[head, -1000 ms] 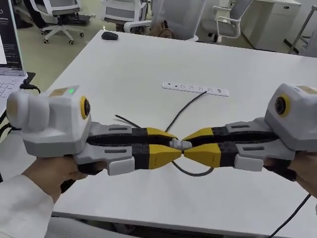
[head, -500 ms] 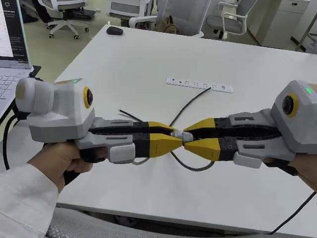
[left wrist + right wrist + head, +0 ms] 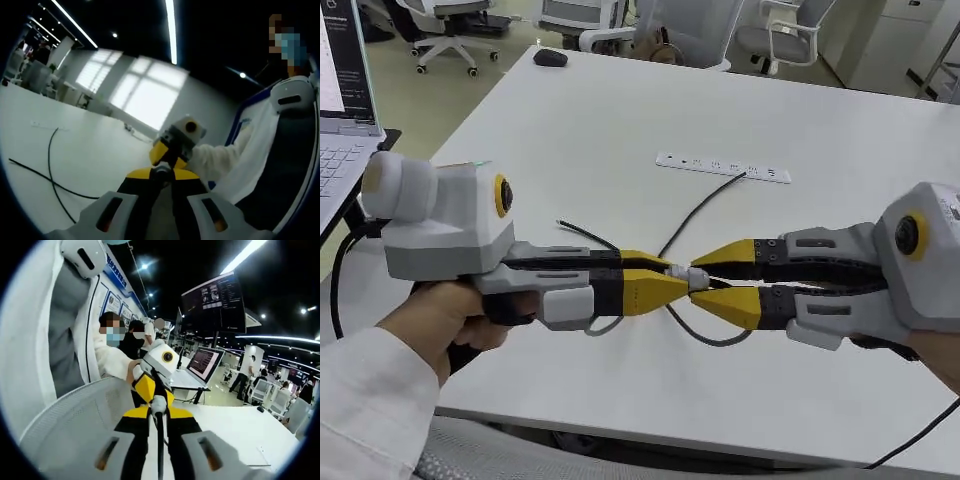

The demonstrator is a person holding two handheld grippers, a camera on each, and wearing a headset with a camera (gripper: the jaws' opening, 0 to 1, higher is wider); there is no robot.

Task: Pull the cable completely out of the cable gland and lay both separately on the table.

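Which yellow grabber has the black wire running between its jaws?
The right gripper: the black cable runs between its jaws. The left gripper pinches the grey cable gland.

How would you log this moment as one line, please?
step: extraction unfinished | left gripper: shut on cable gland | right gripper: jaws flank cable, grip unclear | cable: in cable gland | both above table

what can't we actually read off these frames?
Cable gland: head view, tips of left tongs and right tongs cover its ends; how much cable sits inside is hidden.
Cable: head view, a stretch passes behind the tongs; right gripper view, bottom edge cuts it.
Laptop: head view, left edge cuts it off.
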